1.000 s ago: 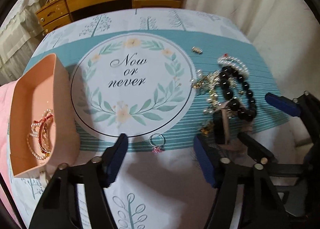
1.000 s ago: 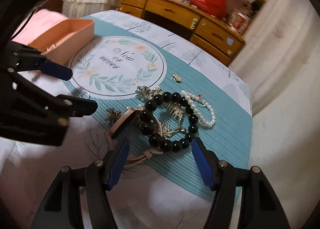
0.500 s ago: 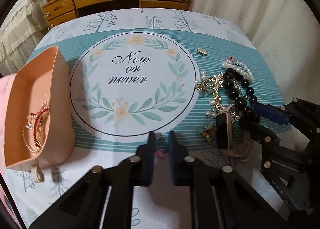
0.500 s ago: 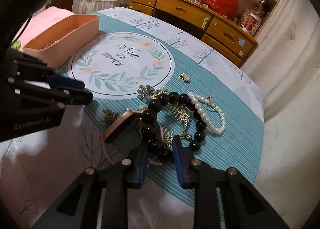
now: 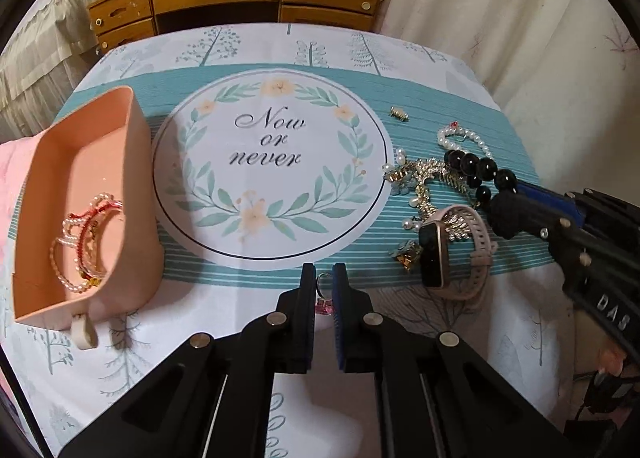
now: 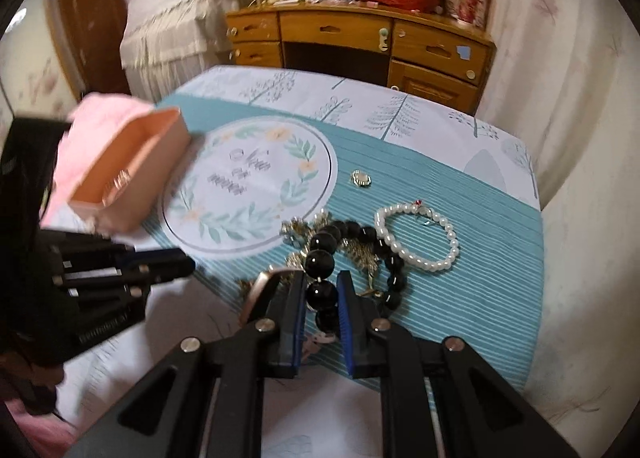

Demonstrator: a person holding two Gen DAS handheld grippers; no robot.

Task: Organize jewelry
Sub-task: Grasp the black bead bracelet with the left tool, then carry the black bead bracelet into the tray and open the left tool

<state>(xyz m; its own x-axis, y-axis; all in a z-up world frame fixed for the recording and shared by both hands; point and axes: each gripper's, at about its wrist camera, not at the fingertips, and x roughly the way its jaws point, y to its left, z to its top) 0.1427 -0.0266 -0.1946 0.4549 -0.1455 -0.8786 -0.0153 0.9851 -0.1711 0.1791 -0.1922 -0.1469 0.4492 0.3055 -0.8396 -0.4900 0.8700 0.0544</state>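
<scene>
The left gripper (image 5: 323, 278) has its fingers clamped on a small ring (image 5: 323, 300) with a pink stone, at the near edge of the teal cloth (image 5: 460, 114) on the surface. The right gripper (image 6: 321, 290) has just been closing, and its fingers now pinch the black bead bracelet (image 6: 320, 262), which is partly lifted out of the jewelry pile. A pearl bracelet (image 6: 416, 236) lies just beside it. The pink box (image 5: 80, 178) at left holds bead bracelets.
</scene>
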